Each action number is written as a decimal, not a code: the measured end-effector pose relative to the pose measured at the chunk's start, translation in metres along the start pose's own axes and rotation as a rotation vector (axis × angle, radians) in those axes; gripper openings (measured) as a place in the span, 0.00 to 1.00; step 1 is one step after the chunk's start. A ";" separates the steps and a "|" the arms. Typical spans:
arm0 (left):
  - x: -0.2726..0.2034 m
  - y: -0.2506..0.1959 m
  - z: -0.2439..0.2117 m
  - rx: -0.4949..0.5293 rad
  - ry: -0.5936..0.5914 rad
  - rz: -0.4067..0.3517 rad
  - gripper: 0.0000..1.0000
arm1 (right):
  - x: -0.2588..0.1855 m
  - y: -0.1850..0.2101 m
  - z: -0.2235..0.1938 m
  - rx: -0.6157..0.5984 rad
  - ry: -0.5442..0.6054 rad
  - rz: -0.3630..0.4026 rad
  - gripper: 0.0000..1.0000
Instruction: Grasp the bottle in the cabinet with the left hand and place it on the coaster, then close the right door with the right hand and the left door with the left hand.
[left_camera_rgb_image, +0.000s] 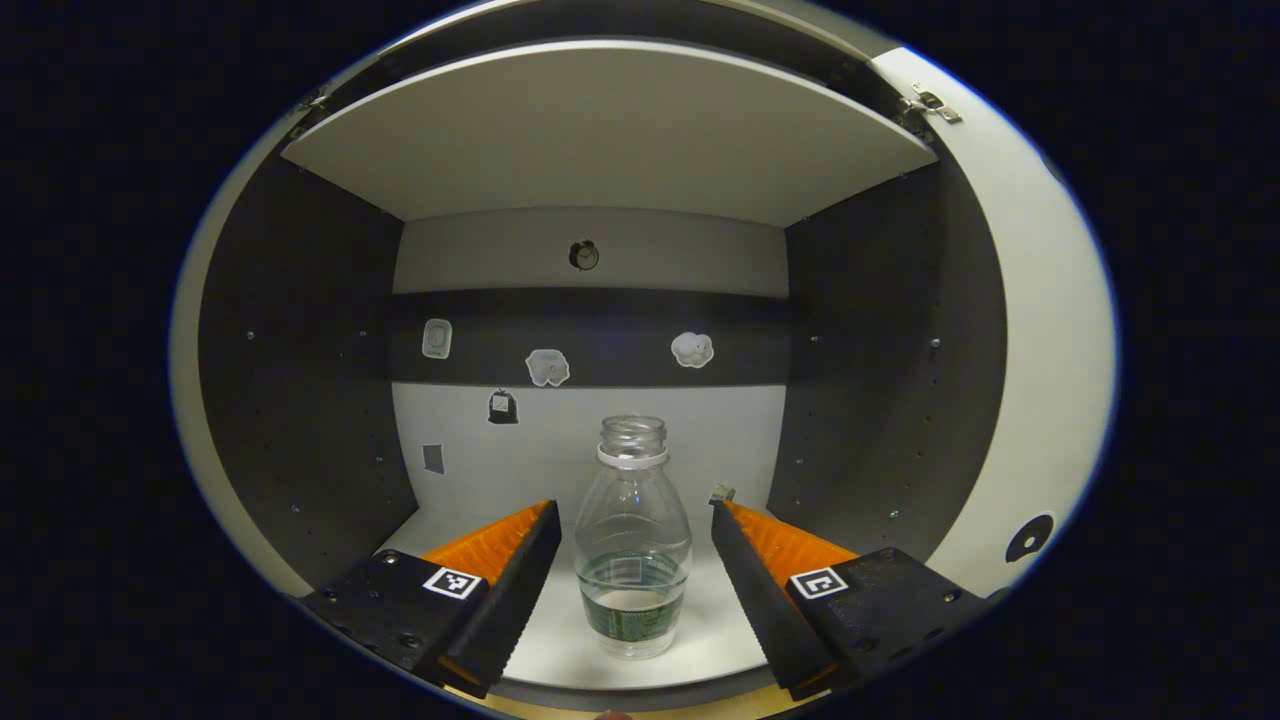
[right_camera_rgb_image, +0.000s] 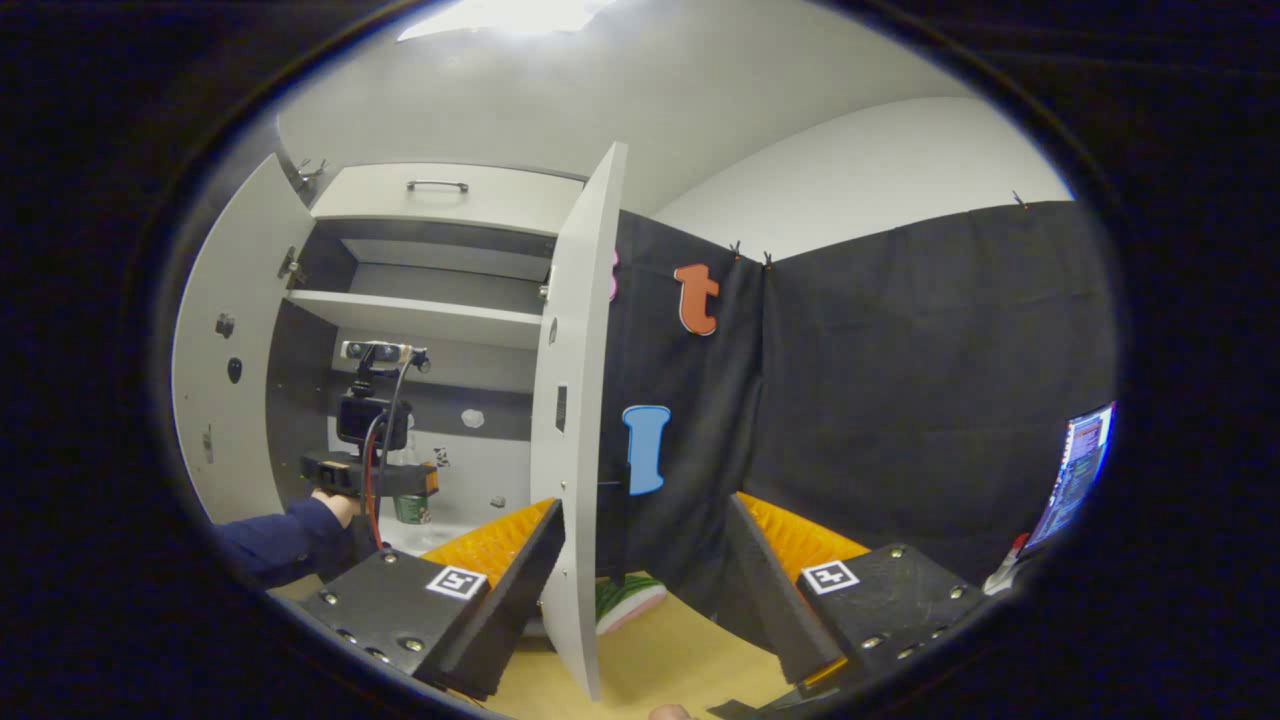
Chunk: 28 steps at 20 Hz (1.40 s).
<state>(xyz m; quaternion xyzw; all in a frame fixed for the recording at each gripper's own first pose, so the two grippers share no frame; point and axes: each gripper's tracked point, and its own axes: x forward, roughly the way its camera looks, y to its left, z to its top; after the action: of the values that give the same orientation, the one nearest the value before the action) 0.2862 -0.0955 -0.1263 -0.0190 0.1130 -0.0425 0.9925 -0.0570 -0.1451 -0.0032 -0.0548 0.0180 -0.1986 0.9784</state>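
A clear bottle (left_camera_rgb_image: 633, 540) with a green label, a white neck ring and a little water stands upright on the cabinet's bottom shelf (left_camera_rgb_image: 560, 650). My left gripper (left_camera_rgb_image: 633, 512) is open, one finger on each side of the bottle, neither touching it. In the right gripper view the same left gripper (right_camera_rgb_image: 368, 474), held by a hand in a dark sleeve, reaches into the cabinet, and the bottle's label (right_camera_rgb_image: 411, 508) shows past it. My right gripper (right_camera_rgb_image: 645, 505) is open and holds nothing. The open right door (right_camera_rgb_image: 575, 430) shows edge-on close to its left finger. A green and white coaster (right_camera_rgb_image: 628, 598) lies on the wooden table (right_camera_rgb_image: 680, 650).
The left door (right_camera_rgb_image: 225, 380) is swung wide open. An upper shelf (left_camera_rgb_image: 610, 140) spans the cabinet above the bottle, and stickers dot its back wall. A drawer front with a handle (right_camera_rgb_image: 437, 186) sits on top. A lit screen (right_camera_rgb_image: 1075, 470) stands at the far right.
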 end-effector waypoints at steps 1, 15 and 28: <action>0.005 0.003 -0.004 0.000 0.012 0.008 0.96 | 0.003 -0.001 -0.001 -0.002 0.003 -0.002 0.99; -0.103 -0.011 0.007 -0.028 -0.021 -0.205 0.78 | 0.014 -0.002 0.000 0.035 -0.025 0.059 0.99; -0.233 0.017 -0.117 -0.176 0.213 -0.219 0.79 | 0.011 -0.012 0.011 0.024 -0.065 0.081 0.99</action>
<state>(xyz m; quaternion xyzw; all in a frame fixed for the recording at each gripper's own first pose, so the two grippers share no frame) 0.0344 -0.0612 -0.1895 -0.1134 0.2180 -0.1420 0.9589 -0.0508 -0.1594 0.0088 -0.0487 -0.0139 -0.1571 0.9863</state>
